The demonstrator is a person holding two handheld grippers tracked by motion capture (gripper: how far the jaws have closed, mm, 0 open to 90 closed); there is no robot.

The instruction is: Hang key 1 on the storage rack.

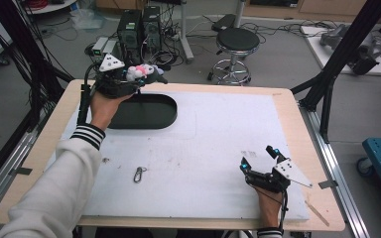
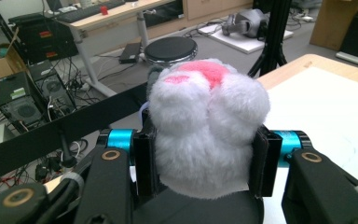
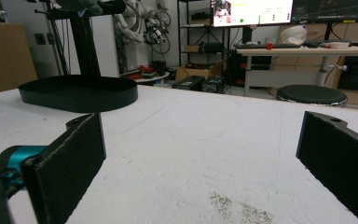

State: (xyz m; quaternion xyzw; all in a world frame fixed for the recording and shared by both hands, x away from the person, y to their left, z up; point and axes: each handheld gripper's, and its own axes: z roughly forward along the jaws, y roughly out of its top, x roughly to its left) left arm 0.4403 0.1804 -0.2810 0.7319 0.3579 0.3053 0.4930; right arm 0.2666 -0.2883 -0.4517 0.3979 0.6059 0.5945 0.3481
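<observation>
A white plush toy [image 2: 207, 133] with pink patches sits squeezed between the two black pads of my left gripper [image 2: 207, 163]. From above, that left gripper [image 1: 140, 77] holds the plush toy [image 1: 139, 72] in the air over the far left rim of a black oval tray [image 1: 166, 119]. My right gripper [image 1: 259, 157] rests on the white mat near the front right, jaws wide apart and nothing between them. In the right gripper view its pads [image 3: 70, 163] frame bare mat, with the black tray [image 3: 79, 95] farther off to the left.
A small metal carabiner [image 1: 139, 174] lies on the white mat [image 1: 203, 148] left of centre near the front. The wooden table edge [image 1: 297, 114] borders the mat. A black stool [image 1: 236, 42] and computer towers [image 1: 139, 29] stand on the floor beyond.
</observation>
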